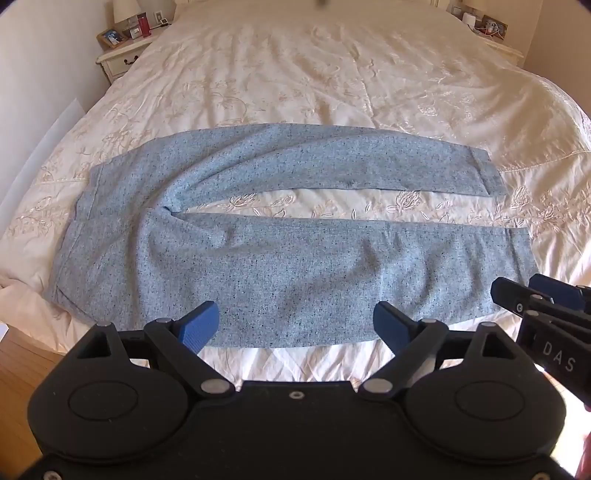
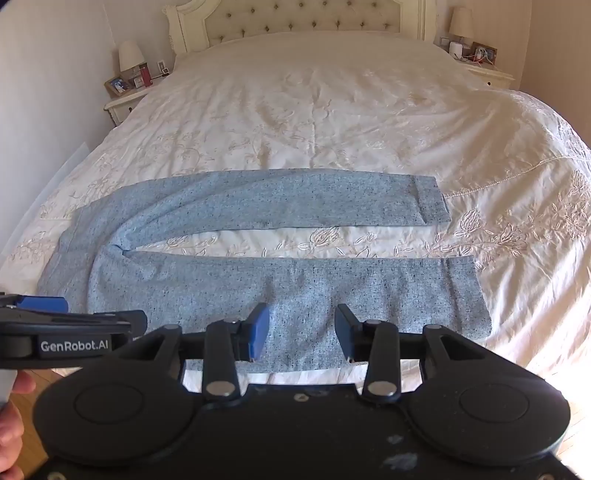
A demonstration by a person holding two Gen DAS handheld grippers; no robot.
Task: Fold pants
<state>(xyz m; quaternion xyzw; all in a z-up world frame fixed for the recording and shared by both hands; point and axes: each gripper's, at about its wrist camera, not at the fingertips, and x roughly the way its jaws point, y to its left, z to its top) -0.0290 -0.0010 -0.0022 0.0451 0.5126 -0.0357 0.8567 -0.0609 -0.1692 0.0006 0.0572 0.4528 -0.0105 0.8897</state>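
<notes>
Light blue speckled pants [image 1: 295,266] lie flat across the near part of the bed, waistband to the left and both legs running right with a strip of bedspread between them. My left gripper [image 1: 295,314] hovers open wide over the near leg's front edge, with nothing between its fingers. My right gripper [image 2: 301,317] is open too, above the near leg [image 2: 369,280] further toward its cuff, gripping nothing. It shows at the right edge of the left wrist view [image 1: 517,295]. One of the left gripper's fingers [image 2: 122,319] reaches in from the left of the right wrist view.
The cream embroidered bedspread [image 1: 295,74] covers the whole bed up to a tufted headboard [image 2: 303,18]. Nightstands with lamps and small items stand at the back left [image 1: 122,59] and back right [image 2: 487,74]. Wooden floor [image 1: 22,369] shows at lower left. A hand [image 2: 11,424] is at the left edge.
</notes>
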